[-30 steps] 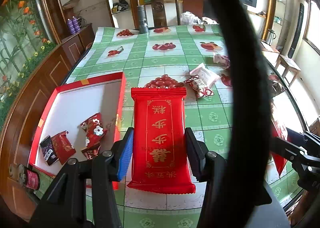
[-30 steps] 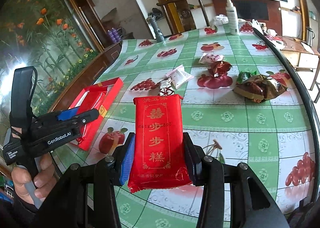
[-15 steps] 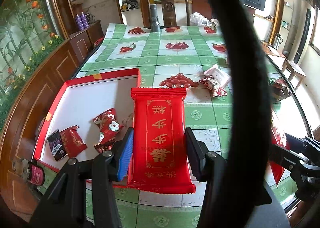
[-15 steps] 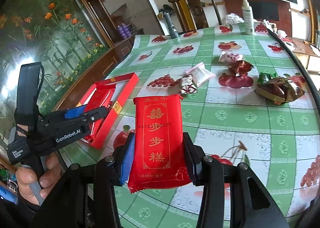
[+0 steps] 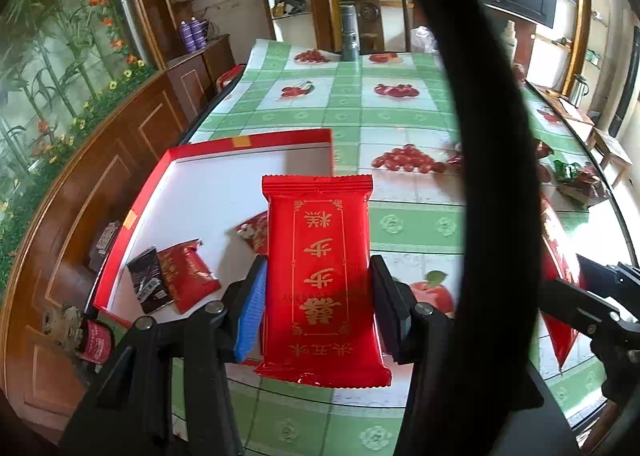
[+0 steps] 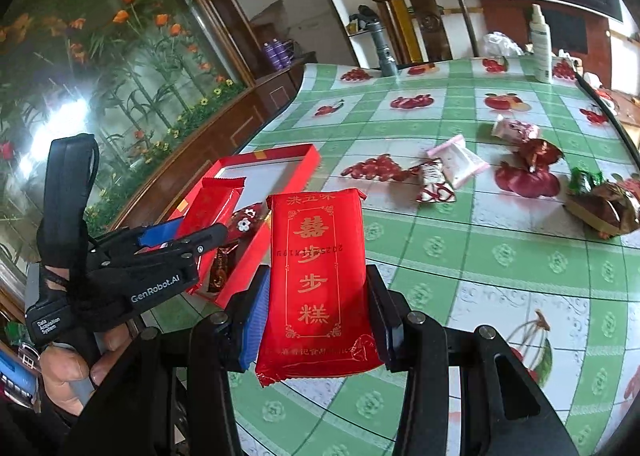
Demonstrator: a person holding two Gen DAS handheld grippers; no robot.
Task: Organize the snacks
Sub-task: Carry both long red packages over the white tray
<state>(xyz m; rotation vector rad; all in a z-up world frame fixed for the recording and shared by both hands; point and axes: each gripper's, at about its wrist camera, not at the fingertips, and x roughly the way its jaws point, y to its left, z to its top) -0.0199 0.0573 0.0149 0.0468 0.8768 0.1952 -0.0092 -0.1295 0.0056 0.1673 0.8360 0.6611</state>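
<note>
My left gripper [image 5: 318,276] is shut on a long red packet with gold characters [image 5: 320,224], held over the near right part of the red box [image 5: 256,142]. The box's white floor holds a small red packet [image 5: 188,276], a black one [image 5: 146,284] and a flowered one [image 5: 254,230]. My right gripper [image 6: 316,288] is shut on a second red gold-lettered packet [image 6: 318,256] above the tablecloth, just right of the box [image 6: 288,152]. In the right wrist view the left gripper [image 6: 192,230] shows with its packet [image 6: 212,208] over the box.
Loose snacks lie on the green checked table: a white-pink packet [image 6: 460,160], a red-white candy [image 6: 434,184], brown wrappers [image 6: 604,204]. A grey bottle [image 5: 350,34] and a white spray bottle [image 6: 542,48] stand at the far end. A wooden cabinet [image 5: 80,196] flanks the table's left edge.
Both grippers have carried their red packets leftward towards the red box. The left packet now hangs over the box's inside instead of beside its right wall.
</note>
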